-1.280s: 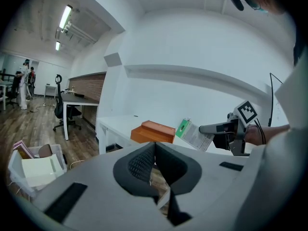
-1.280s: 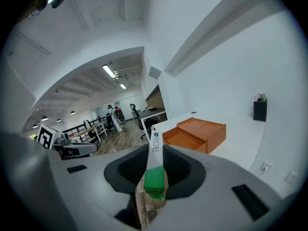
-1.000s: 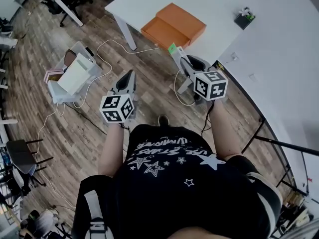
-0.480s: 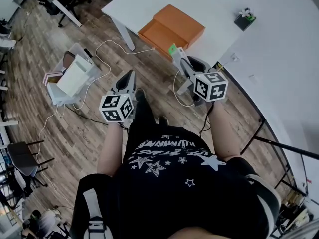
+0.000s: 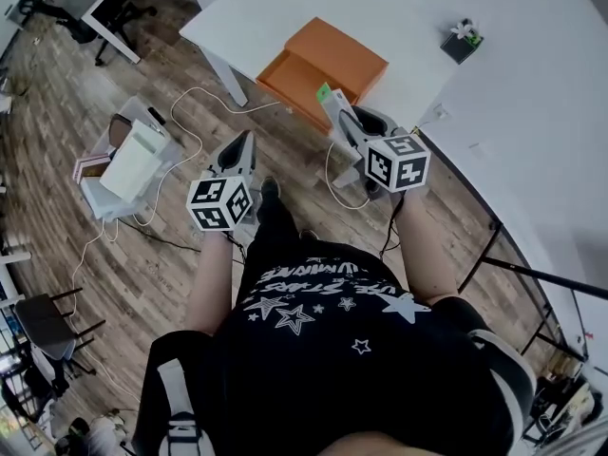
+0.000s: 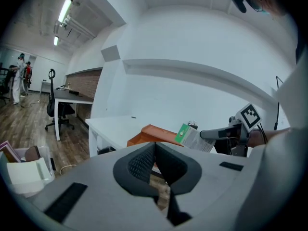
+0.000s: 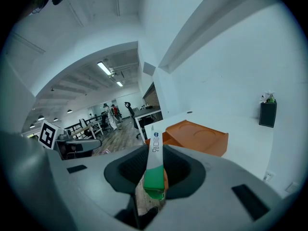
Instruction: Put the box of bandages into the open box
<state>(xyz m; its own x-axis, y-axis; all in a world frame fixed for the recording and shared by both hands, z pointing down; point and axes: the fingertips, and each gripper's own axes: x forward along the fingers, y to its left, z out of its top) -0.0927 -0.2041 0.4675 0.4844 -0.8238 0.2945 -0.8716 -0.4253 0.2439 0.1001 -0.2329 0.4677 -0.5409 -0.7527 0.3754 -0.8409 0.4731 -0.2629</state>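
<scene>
Right gripper view shows the right gripper [image 7: 154,163] clamped on the box of bandages [image 7: 154,170], a thin green-and-white carton seen edge-on, with the jaws pressing its two broad faces and part of it sticking out past the tips. Head view puts it in the air over the wooden floor [image 5: 142,255], near the corner of the white table [image 5: 313,3] but not yet above it. The open box [image 5: 288,74] is orange and sits on that table by the near edge, with its lid apparently just beside it. Left gripper [image 6: 155,163] is held out in front of the person too, jaws together on nothing, well apart from the table. Judging by look, the carton is light, thin cardboard: stiff enough to carry but easy to dent under a hard squeeze, and its smooth print could slip or let it pivot if it is pinched only at one end. Best hold is probably across the broad flat faces, as it is now, nearer the middle and with modest force. It needs lowering flat into the orange tray, since it is light enough that dropping risks a bounce out.
</scene>
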